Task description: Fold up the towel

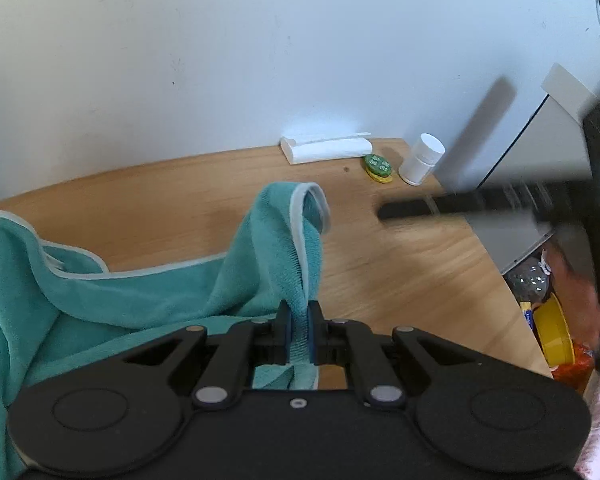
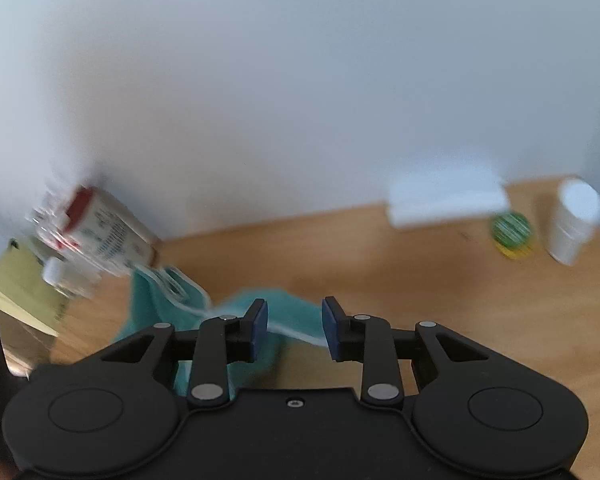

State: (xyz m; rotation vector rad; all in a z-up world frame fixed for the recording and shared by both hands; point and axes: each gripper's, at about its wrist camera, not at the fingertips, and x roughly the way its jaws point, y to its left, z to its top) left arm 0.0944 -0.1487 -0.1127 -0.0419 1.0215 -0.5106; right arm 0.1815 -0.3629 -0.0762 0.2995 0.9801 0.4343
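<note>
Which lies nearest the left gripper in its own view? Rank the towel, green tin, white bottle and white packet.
1. Towel, clamped in the left gripper.
2. Green tin and white bottle, far right: too close to call.
3. White packet, against the wall.

Both matte black plastic grippers, left (image 1: 299, 330) and right (image 2: 295, 330), carry round disc housings, silver pivot rivets, blue-padded fingers (image 2: 260, 326).

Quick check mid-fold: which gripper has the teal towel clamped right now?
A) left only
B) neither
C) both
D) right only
A: the left gripper is shut on a pinched ridge of the teal towel, while the right gripper stands open above the cloth with nothing between its pads.
</note>
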